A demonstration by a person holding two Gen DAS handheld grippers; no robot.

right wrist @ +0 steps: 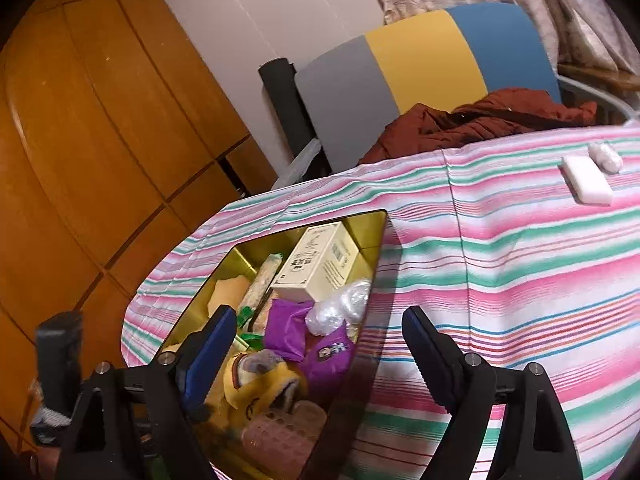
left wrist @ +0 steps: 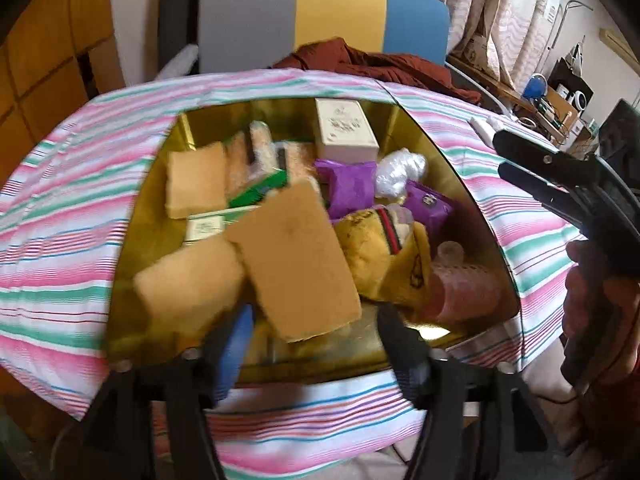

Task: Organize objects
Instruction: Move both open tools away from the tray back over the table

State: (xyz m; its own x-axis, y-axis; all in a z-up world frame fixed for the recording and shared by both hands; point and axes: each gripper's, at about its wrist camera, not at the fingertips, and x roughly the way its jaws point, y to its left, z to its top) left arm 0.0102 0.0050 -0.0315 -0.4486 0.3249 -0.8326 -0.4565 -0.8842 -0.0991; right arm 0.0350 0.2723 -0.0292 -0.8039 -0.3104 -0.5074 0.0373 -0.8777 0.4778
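Note:
A gold tin (left wrist: 152, 208) sits open on the striped cloth (left wrist: 60, 208), full of small items. Among them are a cream box (left wrist: 346, 130), purple packets (left wrist: 352, 186), a yellow plush (left wrist: 384, 256), a pink roller (left wrist: 464, 284) and tan sponges (left wrist: 196, 184). My left gripper (left wrist: 316, 340) is open over the tin's near edge. A large tan sponge (left wrist: 296, 260) lies tilted with its lower end between the fingers, and the pads do not press on it. My right gripper (right wrist: 320, 332) hangs open and empty over the tin's right rim (right wrist: 376, 240). A white block (right wrist: 587, 180) and a clear-wrapped wad (right wrist: 606, 156) lie on the cloth at the far right.
Behind the table stands a chair (left wrist: 296, 16) with a grey, yellow and blue back, and a maroon garment (left wrist: 384, 66) lies on it. A wooden cabinet (right wrist: 100, 140) fills the left side. Curtains and a cluttered desk (left wrist: 560, 100) are at the right.

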